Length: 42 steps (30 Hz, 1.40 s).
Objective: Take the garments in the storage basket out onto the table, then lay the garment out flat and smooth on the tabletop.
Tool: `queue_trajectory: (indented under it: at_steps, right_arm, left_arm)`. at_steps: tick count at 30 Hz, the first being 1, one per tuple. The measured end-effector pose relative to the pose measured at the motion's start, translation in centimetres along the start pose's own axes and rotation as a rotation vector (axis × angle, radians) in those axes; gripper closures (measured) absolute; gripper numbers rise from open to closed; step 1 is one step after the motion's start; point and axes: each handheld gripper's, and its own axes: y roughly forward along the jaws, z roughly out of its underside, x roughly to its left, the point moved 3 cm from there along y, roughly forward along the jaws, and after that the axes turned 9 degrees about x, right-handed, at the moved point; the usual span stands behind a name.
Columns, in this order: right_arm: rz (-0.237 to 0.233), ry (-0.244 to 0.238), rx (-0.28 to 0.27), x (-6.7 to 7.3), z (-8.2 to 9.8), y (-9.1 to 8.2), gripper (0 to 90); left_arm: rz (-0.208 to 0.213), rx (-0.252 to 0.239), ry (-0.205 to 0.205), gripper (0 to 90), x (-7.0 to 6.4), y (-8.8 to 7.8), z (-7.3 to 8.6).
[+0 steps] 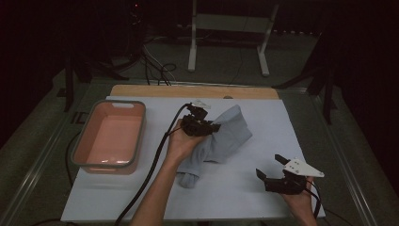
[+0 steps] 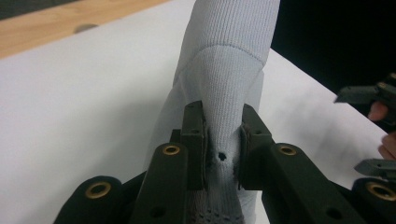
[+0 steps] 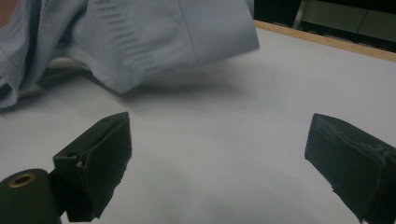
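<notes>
Nearest me, my right claw (image 1: 273,168) hovers wide open and empty over the near right of the counter (image 1: 244,188). My left claw (image 1: 214,125) pinches the pale blue garment (image 1: 226,136), seemingly a sock, mid-counter, right of the pink tub (image 1: 110,136).

The room is dim. Beyond the counter's (image 1: 291,141) far wooden edge lies grey floor (image 1: 226,66) with black cables (image 1: 157,66) and a white metal stand (image 1: 230,28).
</notes>
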Motion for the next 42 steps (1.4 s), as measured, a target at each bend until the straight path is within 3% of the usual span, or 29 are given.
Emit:
queue_trajectory:
  at_steps: [4,10,12,13,14,20,27,32,38,42]
  right_arm:
    - [0.000,-0.001,0.001,0.0,0.0,0.0,7.5]
    - [-0.002,0.001,0.000,0.0,0.0,0.0,7.5]
    - [-0.006,0.000,-0.001,0.0,0.0,-0.1,7.5]
    - [-0.006,0.000,0.000,0.0,0.0,-0.1,7.5]
    - [-0.007,0.000,0.000,0.1,0.0,-0.1,7.5]
    - [-0.011,-0.004,-0.001,0.0,0.0,0.0,7.5]
    - [-0.007,-0.005,0.003,0.0,0.0,0.1,7.5]
    - [-0.004,-0.004,0.002,0.0,0.1,0.1,7.5]
    - [-0.005,-0.001,0.003,0.0,0.0,0.1,7.5]
    - [-0.010,-0.004,0.007,0.1,0.0,0.2,7.5]
  left_arm:
    - [0.032,0.015,0.027,77.3,-0.7,0.8,0.1]
    - [0.047,0.031,0.066,74.9,-1.3,1.5,0.2]
    - [0.073,-0.022,0.031,65.8,-1.1,1.1,0.0]
    - [0.074,-0.048,0.008,56.5,-0.9,0.7,-0.2]
    - [0.057,-0.056,0.008,46.6,-0.8,0.5,-0.2]
    - [-0.028,-0.081,-0.026,19.2,0.1,-0.5,-0.1]
    - [-0.063,-0.120,-0.048,2.1,0.9,-1.7,0.4]
    - [-0.080,-0.140,-0.049,0.7,1.4,-2.6,0.8]
    - [-0.131,-0.156,-0.027,0.7,1.7,-3.8,2.0]
    - [-0.158,-0.186,-0.035,0.7,2.2,-4.6,2.9]
